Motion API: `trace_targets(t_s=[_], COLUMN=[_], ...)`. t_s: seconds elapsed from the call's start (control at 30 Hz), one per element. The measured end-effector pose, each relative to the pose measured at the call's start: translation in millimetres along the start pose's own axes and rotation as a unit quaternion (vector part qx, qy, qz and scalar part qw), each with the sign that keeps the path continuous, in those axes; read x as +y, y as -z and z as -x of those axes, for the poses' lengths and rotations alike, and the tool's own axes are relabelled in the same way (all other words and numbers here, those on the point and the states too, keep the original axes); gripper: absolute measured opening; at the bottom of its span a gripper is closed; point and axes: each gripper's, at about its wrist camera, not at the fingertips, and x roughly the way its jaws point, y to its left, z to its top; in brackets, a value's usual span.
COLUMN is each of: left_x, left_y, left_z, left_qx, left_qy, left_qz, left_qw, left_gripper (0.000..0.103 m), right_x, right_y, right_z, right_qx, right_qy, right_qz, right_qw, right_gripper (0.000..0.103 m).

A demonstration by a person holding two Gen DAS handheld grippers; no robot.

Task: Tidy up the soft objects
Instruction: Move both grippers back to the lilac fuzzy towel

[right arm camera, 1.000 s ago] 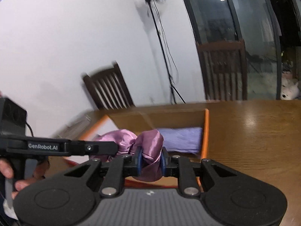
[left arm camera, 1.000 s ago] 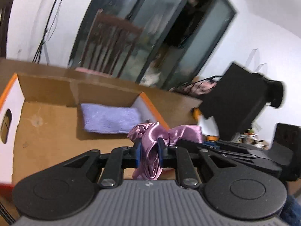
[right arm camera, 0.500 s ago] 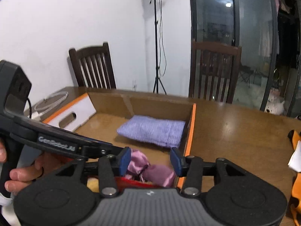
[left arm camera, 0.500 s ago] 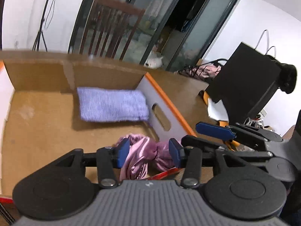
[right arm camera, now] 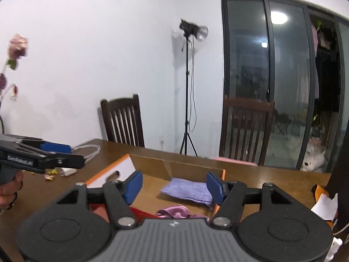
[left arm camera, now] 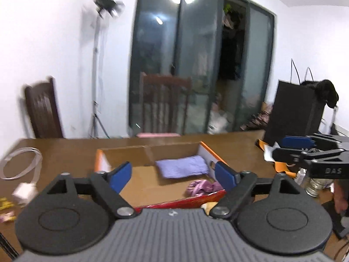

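Note:
An open cardboard box (left arm camera: 150, 150) with orange-edged white flaps sits on the wooden table; it also shows in the right wrist view (right arm camera: 150, 166). A folded lavender cloth (left arm camera: 182, 169) (right arm camera: 188, 190) lies at its far right. A crumpled pink satin cloth (left arm camera: 201, 186) (right arm camera: 174, 210) lies loose at the box's near right. My left gripper (left arm camera: 173, 175) is open and empty, raised above the box's near edge. My right gripper (right arm camera: 173, 186) is open and empty, likewise above the box. Each gripper shows at the side of the other's view.
A red flap (left arm camera: 185, 202) edges the box's near side. A black bag (left arm camera: 293, 113) with orange and white items stands right of the box. A white cable (left arm camera: 19, 163) and small scraps lie on the table to the left. Wooden chairs (right arm camera: 123, 122) stand behind the table.
Both grippers opened and let go of the pink satin cloth, which dropped into the box. Both have since lifted and drawn back from the box.

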Motion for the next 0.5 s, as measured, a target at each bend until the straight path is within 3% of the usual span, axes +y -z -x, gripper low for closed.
trace_targets(t_s=[0.1, 0.23, 0.5], left_x=[-9, -26, -51], left_y=[21, 58, 136], left_z=[41, 87, 136], left_qx=[-0.030, -0.044, -0.004], left_qy=[-0.039, -0.047, -0.064], left_qz=[-0.012, -0.019, 0.017], left_qw=[0.9987, 0.9977, 0.9978], left_gripper=[0.095, 0.102, 0.102], right_x=[14, 31, 61], right_y=[15, 45, 128], right_z=[32, 69, 122], right_qx=[-0.022, -0.035, -0.005], right_qy=[-0.003, -0.007, -0.030], right_qz=[-0.001, 0.001, -0.015], right_qw=[1.000, 0.999, 0.999], right_gripper=[0.067, 0.080, 0.082])
